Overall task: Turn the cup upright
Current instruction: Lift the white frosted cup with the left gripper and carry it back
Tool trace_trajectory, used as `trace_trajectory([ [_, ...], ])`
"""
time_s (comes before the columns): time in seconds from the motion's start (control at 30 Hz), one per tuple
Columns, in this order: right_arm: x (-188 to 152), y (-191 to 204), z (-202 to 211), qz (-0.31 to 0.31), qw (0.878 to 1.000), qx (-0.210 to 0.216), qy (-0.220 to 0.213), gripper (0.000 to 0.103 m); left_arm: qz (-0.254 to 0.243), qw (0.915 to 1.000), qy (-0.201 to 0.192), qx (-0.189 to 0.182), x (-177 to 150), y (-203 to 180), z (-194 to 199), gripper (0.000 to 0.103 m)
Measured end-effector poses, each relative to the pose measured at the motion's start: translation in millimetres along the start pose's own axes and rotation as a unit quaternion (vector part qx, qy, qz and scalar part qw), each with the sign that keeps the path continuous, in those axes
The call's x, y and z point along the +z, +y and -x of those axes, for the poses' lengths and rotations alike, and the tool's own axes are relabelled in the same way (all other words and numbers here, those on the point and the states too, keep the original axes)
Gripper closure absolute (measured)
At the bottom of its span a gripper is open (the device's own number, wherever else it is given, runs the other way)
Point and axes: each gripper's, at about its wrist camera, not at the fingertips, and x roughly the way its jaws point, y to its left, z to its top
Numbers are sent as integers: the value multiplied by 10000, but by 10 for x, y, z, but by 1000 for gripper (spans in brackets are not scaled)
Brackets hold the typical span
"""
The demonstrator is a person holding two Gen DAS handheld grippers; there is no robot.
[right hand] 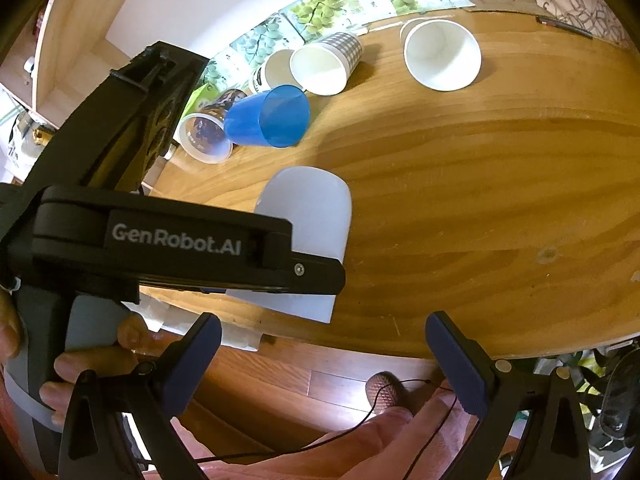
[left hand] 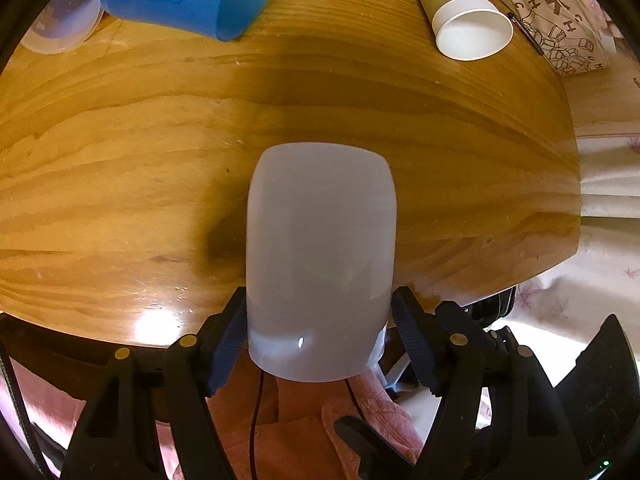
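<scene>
**One frosted cup in the left claw, right claw empty**

Left gripper is clamped on the frosted white cup, pads pressing both sides near the cup's wider end. In the left wrist view the cup fills the lower centre of the frame, its rounded closed end pointing away from the camera over the wooden table. In the right wrist view the same cup sits left of centre at the table's near edge, partly hidden behind the left gripper body marked GenRobot.AI; cannot tell if it touches the tabletop.

Right gripper has its fingers spread wide with nothing between them, low in the frame, off the table edge.

Other cups on their sides:
- blue plastic cup, upper left of centre in the right wrist view, touching a clear printed cup
- checked paper cup, top centre
- white paper cup, upper right, with a brown sleeve in the left wrist view
</scene>
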Motion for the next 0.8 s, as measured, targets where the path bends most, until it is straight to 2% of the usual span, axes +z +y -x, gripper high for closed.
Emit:
trace_trajectory([
  [0.37, -99, 84, -76, -183, 9997, -112, -147, 1, -292, 9995, 3, -139, -53, 118, 60, 25],
  [0.8, -191, 241, -176, -331, 9984, -223, -389, 3, -652, 9968, -58, -467, -227, 222, 218, 25],
])
